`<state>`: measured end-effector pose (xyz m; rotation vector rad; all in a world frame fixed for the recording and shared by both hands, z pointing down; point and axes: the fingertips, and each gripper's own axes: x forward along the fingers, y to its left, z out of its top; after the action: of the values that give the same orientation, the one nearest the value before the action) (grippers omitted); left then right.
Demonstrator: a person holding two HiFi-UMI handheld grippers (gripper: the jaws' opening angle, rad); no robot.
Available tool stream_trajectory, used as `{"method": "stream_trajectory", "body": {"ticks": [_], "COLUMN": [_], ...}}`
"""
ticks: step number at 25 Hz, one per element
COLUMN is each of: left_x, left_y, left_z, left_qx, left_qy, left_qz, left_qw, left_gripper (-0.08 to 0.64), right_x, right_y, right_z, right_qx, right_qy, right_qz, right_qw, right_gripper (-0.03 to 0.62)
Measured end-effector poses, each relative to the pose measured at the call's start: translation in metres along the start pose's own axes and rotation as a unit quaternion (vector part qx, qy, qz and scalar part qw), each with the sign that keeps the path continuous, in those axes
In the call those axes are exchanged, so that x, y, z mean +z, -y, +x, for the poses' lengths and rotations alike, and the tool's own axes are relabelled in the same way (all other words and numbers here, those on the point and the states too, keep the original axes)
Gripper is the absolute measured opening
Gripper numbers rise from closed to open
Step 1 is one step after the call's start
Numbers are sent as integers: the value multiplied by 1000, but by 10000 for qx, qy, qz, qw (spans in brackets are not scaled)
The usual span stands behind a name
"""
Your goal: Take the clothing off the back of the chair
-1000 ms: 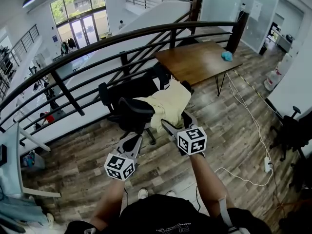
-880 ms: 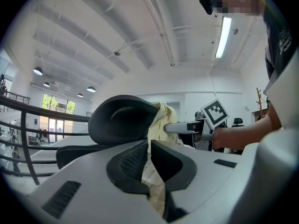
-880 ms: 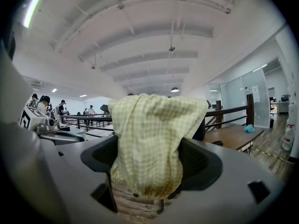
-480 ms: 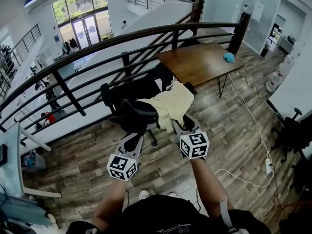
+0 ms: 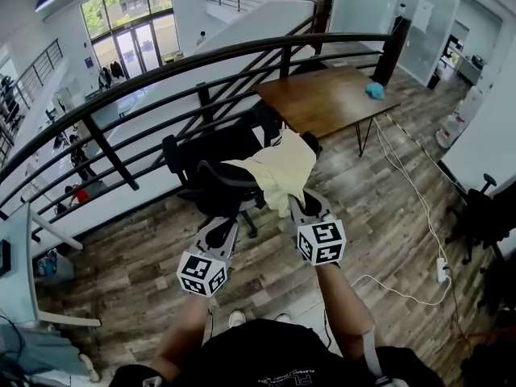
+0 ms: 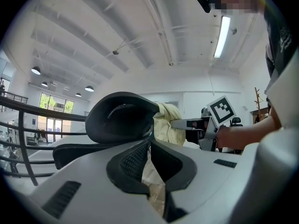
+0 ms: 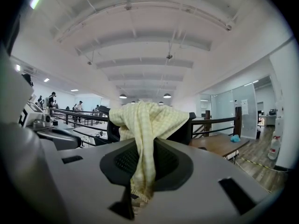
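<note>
Because the black office chair [image 5: 211, 185] stands close against the railing [image 5: 145, 83], with the wooden table [image 5: 330, 103] just beyond it, there is little room on its far side. The pale yellow checked garment [image 5: 278, 172] lies draped over the chair's back, one end hanging toward the person. The left gripper [image 5: 223, 227] hovers near the chair's back, jaws pressed together on nothing. The right gripper [image 5: 292, 206] has just been closing its jaws and now pinches the garment's hanging edge between them. That hold looks thin, so a quick pull could slip the cloth free. A pull straight back, rather than up and over, could snag the cloth and drag the chair toward the person.
</note>
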<state>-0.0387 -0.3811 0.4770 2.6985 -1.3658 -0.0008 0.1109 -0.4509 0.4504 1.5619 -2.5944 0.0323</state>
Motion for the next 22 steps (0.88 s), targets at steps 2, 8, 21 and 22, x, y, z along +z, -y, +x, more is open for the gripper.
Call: {"method": "stream_trajectory", "body": {"ticks": [2,8,21,22], "left_x": [-1,-6,-20,-20], "left_y": [1,6,6,6], "left_z": [-1,-9,-26,-28], "left_qx": [-27,-154,-567,-617], "left_qy": [-12,-52,-137,-143], "left_qz": [-12,-49,-158,-158], "left_qw": [10000,9999,9982,9979], "left_gripper": [17,17,17,17], "right_x": [0,-2,-18,-19], "right_y": [-1,-3,-13,-15], "right_z": [-3,-19,-53,-56], "right_qx": [-28,-206,-787,-852], "right_qy": [1,51,-14,-5], "right_qz": [-7,43,30,72], "right_qw": [10000,9998,9969,9963], "right_gripper": [71,69,69,69]}}
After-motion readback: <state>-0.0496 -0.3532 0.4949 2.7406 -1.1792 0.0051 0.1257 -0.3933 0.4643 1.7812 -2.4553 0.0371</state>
